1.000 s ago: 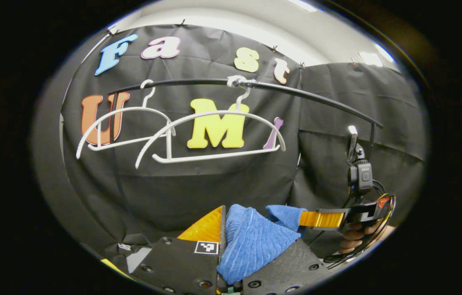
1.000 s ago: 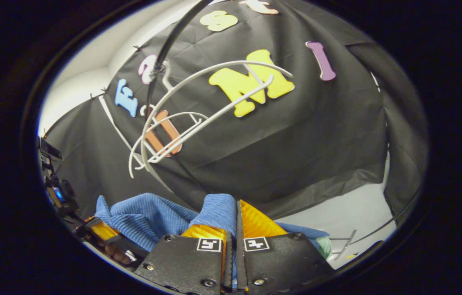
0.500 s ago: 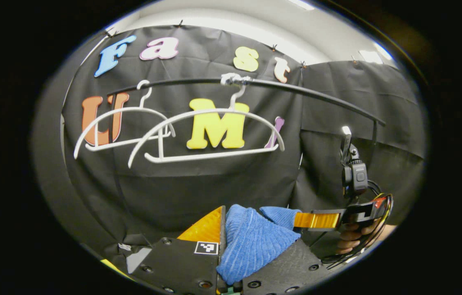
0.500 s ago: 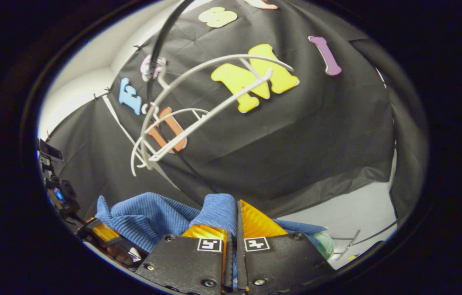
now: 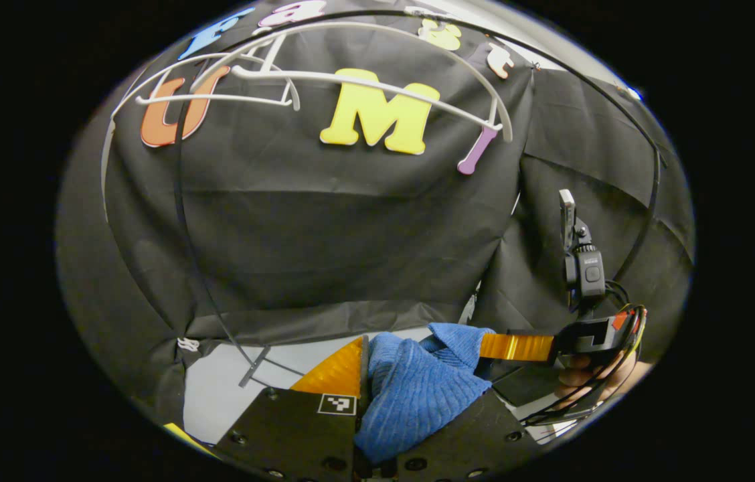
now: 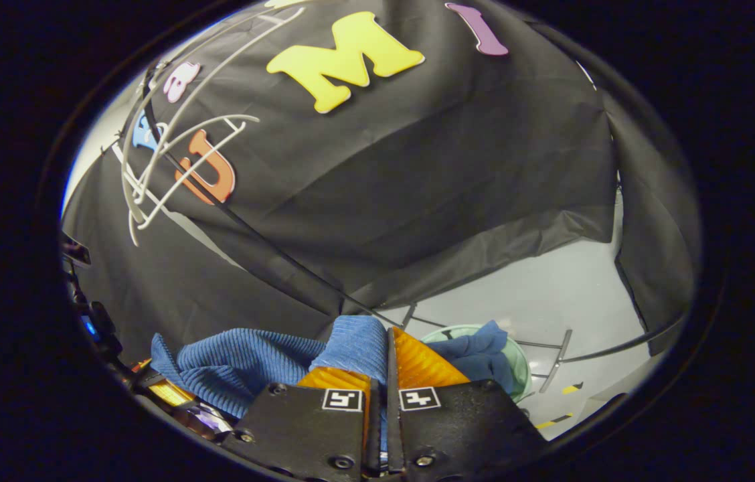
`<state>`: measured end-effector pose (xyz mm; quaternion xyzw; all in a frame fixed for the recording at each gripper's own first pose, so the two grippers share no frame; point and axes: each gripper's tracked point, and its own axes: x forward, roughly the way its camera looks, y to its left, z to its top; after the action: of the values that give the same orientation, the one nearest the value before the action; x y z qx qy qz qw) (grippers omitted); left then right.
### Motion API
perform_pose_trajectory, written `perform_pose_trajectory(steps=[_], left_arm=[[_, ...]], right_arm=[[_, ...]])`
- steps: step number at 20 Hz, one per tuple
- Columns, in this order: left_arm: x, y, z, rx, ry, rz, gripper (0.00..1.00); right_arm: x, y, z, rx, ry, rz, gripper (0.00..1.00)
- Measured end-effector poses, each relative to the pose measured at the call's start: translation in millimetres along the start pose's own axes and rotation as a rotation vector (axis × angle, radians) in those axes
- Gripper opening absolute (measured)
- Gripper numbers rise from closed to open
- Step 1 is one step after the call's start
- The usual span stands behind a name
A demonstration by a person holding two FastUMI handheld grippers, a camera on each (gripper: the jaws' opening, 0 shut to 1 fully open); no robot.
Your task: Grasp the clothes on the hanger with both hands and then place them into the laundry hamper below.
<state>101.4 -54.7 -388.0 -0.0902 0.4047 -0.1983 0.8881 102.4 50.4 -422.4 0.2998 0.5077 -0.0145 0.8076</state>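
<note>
Both tools grip the blue ribbed knit garment (image 5: 411, 395), clear of the two bare white plastic hangers (image 5: 377, 80) on the thin black rail (image 5: 592, 73) high above. In the left gripper view, the left tool (image 5: 367, 375) is closed on a bunched fold of the cloth, and the right tool (image 5: 491, 347) — a hand (image 5: 585, 378) behind it — clamps another edge just beside it. In the right gripper view, the right tool (image 6: 387, 365) pinches the knit between nearly closed fingers, the left tool (image 6: 163, 391) low at the picture's left edge. Open grey floor (image 6: 551, 294) spreads beneath the hem of the black cloth wall (image 6: 417, 167). The right gripper view alone takes in the round pale green laundry hamper (image 6: 519, 375) — part of the garment hangs before its rim; whether it touches cannot be told. The rack's thin black base bars (image 6: 558, 365) cross the floor beside the hamper.
</note>
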Motion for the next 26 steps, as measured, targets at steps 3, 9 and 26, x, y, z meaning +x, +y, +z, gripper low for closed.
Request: perform_pose_trajectory(steps=[3, 9, 26], left_arm=[[18.0, 2.2, -24.5, -0.017, 0.06, 0.013, 0.1], [33.7, 6.1, -60.3, -0.038, 0.158, 0.057, 0.1], [45.5, 17.8, -172.3, -0.078, 0.534, 0.216, 0.12]], right_arm=[[19.9, -21.3, -13.2, -0.002, 0.056, -0.056, 0.07], [57.9, -26.7, -42.6, 0.0, 0.164, -0.064, 0.07], [71.8, -85.6, -70.9, -0.113, 0.328, -0.255, 0.61]])
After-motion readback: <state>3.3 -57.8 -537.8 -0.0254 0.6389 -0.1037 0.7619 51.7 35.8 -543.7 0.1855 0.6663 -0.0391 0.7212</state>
